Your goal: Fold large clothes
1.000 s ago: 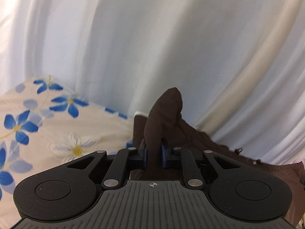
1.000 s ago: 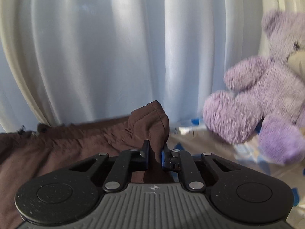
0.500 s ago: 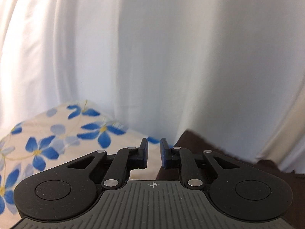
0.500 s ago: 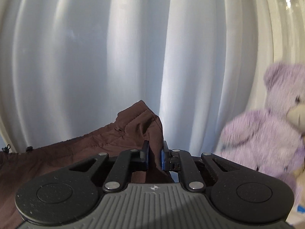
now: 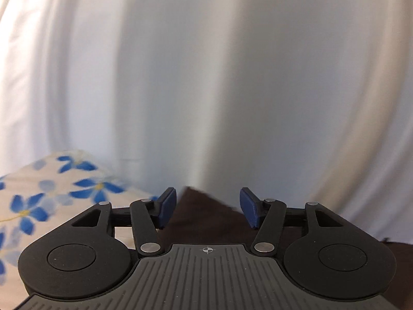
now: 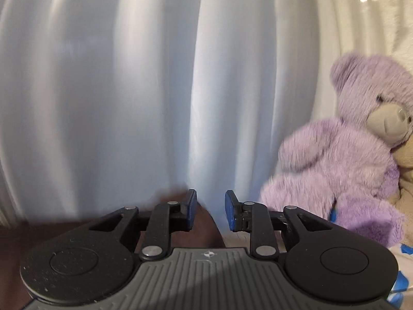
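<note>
Both tools were opening, gripping nothing. The left tool stood wide over the dark brown garment, which lay on the floral bedsheet. The right tool was narrower, garment below, purple teddy bear beside it.

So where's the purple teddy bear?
In the right wrist view, the purple teddy bear sits at the far right, against the white curtain, beside a tan toy.

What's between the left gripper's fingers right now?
Left wrist view: left gripper, jaws opening, pads touching nothing; the brown garment lies below the gap.
</note>
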A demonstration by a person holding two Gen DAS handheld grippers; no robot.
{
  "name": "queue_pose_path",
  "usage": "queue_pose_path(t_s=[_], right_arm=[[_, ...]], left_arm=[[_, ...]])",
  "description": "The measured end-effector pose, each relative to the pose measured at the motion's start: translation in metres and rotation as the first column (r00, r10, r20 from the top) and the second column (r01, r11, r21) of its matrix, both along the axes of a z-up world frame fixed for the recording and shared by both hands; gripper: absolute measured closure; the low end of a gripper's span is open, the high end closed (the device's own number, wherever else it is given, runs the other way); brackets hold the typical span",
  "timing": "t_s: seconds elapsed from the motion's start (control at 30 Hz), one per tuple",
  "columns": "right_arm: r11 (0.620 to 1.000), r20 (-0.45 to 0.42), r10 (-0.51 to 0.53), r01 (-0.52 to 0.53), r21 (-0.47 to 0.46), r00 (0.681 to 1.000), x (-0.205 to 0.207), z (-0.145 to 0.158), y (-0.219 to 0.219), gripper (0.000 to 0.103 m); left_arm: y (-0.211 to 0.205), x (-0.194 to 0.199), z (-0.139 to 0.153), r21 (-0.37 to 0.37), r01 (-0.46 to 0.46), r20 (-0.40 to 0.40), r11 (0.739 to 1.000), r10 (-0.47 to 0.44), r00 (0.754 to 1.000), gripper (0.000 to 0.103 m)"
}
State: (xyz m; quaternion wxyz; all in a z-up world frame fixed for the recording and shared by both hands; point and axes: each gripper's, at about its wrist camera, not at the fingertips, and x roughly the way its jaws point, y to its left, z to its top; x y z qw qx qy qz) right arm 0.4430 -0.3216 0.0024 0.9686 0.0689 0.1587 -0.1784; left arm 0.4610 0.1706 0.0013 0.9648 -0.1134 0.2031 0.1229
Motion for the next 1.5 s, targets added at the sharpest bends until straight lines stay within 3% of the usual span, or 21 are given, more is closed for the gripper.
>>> queue_pose_path(t_s=[0.07, 0.1, 0.2, 0.27, 0.37, 0.4, 0.43, 0.57, 0.7, 0.77, 0.83, 0.87, 0.97, 1.07, 1.13, 1.2, 1.5], right_arm=[[0.981, 0.041, 0.140, -0.144, 0.129, 0.989, 0.005, 0.015, 0.027, 0.078], [0.949, 0.036, 0.244, -0.246, 0.195, 0.969, 0.012, 0.018, 0.046, 0.080], [0.775, -0.007, 0.533, -0.485, 0.406, 0.846, 0.040, 0.001, 0.105, 0.095], [0.711, -0.038, 0.609, -0.524, 0.470, 0.792, 0.051, -0.022, 0.132, 0.098], [0.738, -0.041, 0.606, -0.542, 0.403, 0.795, 0.046, -0.065, 0.143, 0.103], [0.718, 0.003, 0.608, -0.552, 0.425, 0.794, 0.043, -0.073, 0.135, 0.103], [0.696, 0.030, 0.611, -0.555, 0.455, 0.791, 0.043, -0.073, 0.130, 0.103], [0.706, 0.022, 0.615, -0.562, 0.432, 0.788, 0.042, -0.068, 0.132, 0.103], [0.696, 0.011, 0.637, -0.581, 0.422, 0.771, 0.041, -0.063, 0.128, 0.103], [0.737, -0.019, 0.626, -0.585, 0.338, 0.779, 0.041, -0.055, 0.118, 0.103], [0.808, -0.078, 0.564, -0.529, 0.258, 0.822, 0.049, -0.053, 0.101, 0.103], [0.838, -0.113, 0.523, -0.486, 0.246, 0.845, 0.055, -0.053, 0.086, 0.103], [0.869, -0.161, 0.456, -0.399, 0.293, 0.875, 0.067, -0.058, 0.040, 0.103], [0.847, -0.140, 0.445, -0.365, 0.386, 0.885, 0.070, -0.074, 0.020, 0.103], [0.876, -0.171, 0.432, -0.367, 0.312, 0.886, 0.069, -0.073, 0.033, 0.103], [0.881, -0.182, 0.430, -0.368, 0.298, 0.884, 0.073, -0.071, 0.038, 0.103], [0.812, -0.101, 0.461, -0.374, 0.448, 0.881, 0.067, -0.076, 0.008, 0.103]], left_arm=[[-0.041, 0.014, 0.003, -0.004, 0.124, 0.026, 0.992, -0.124, 0.992, 0.030], [-0.060, 0.022, 0.000, 0.010, 0.166, 0.026, 0.986, -0.166, 0.986, 0.027], [-0.102, 0.050, -0.027, 0.046, 0.238, -0.038, 0.970, -0.237, 0.971, 0.027], [-0.112, 0.062, -0.051, 0.048, 0.251, -0.083, 0.967, -0.246, 0.966, 0.027], [-0.118, 0.065, -0.084, 0.098, 0.251, -0.081, 0.963, -0.243, 0.967, 0.025], [-0.117, 0.069, -0.088, 0.088, 0.247, -0.093, 0.965, -0.239, 0.967, 0.025], [-0.115, 0.072, -0.088, 0.074, 0.243, -0.097, 0.967, -0.236, 0.967, 0.025], [-0.105, 0.078, -0.083, 0.032, 0.243, -0.095, 0.970, -0.239, 0.966, 0.024], [-0.087, 0.083, -0.070, 0.099, 0.205, -0.126, 0.974, -0.192, 0.973, 0.025], [-0.072, 0.092, -0.063, 0.155, 0.161, -0.156, 0.975, -0.136, 0.978, 0.025], [-0.058, 0.100, -0.060, 0.208, 0.123, -0.186, 0.970, -0.085, 0.979, 0.025], [-0.052, 0.104, -0.059, 0.202, 0.123, -0.191, 0.972, -0.085, 0.978, 0.025], [-0.041, 0.113, -0.068, 0.146, 0.118, -0.228, 0.982, -0.083, 0.970, 0.022], [-0.052, 0.120, -0.076, 0.207, 0.124, -0.249, 0.970, -0.070, 0.966, 0.018], [-0.057, 0.126, -0.078, 0.230, 0.133, -0.269, 0.964, -0.068, 0.961, 0.017], [-0.052, 0.123, -0.078, 0.200, 0.134, -0.269, 0.971, -0.077, 0.960, 0.016], [-0.048, 0.107, -0.068, 0.172, 0.142, -0.261, 0.975, -0.094, 0.961, 0.012]])
